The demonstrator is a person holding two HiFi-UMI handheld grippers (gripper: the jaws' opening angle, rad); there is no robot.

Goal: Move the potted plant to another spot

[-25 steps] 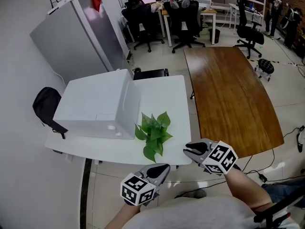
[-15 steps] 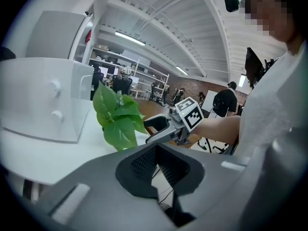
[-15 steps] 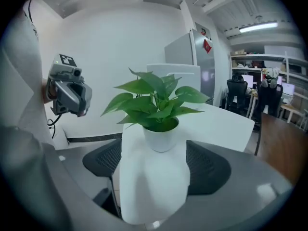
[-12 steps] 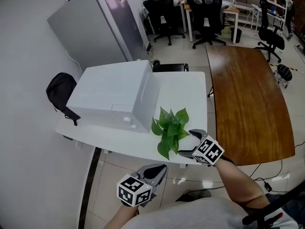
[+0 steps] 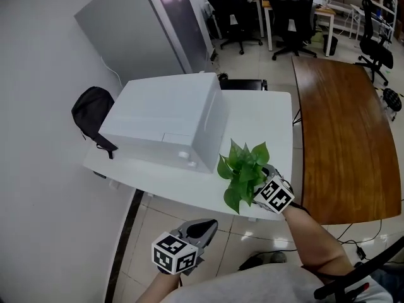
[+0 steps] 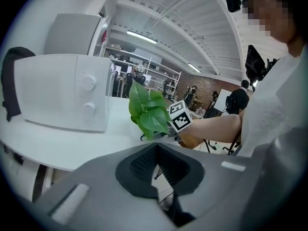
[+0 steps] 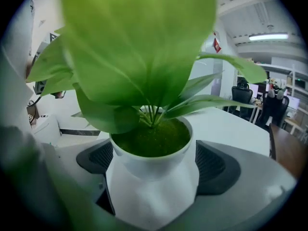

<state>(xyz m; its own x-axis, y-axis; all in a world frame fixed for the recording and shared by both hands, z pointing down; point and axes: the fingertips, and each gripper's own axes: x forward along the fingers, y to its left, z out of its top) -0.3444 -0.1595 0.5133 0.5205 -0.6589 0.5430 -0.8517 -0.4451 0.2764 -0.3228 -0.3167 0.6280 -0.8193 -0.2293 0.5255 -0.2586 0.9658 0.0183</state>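
Note:
A small potted plant (image 5: 243,169) with broad green leaves stands near the front edge of the white table (image 5: 183,191). In the right gripper view its white pot (image 7: 151,177) sits between the two pads. My right gripper (image 5: 262,177) reaches in from the right, under the leaves. Its jaws have just been opening and stand wide on either side of the pot, with a little gap at each pad (image 7: 94,158). My left gripper (image 5: 205,225) hangs below the table's front edge, shut and with nothing in it. From there it looks up at the plant (image 6: 147,112).
A white microwave (image 5: 164,118) fills the table's left half, close beside the plant. A brown wooden table (image 5: 347,125) stands to the right. A black backpack (image 5: 91,112) hangs at the far left, and a grey cabinet (image 5: 145,36) and office chairs (image 5: 293,14) are behind.
My right gripper has moved forward and down to the plant, and its jaws have gone from shut to wide open round the pot. The left gripper has stayed low in front of the table.

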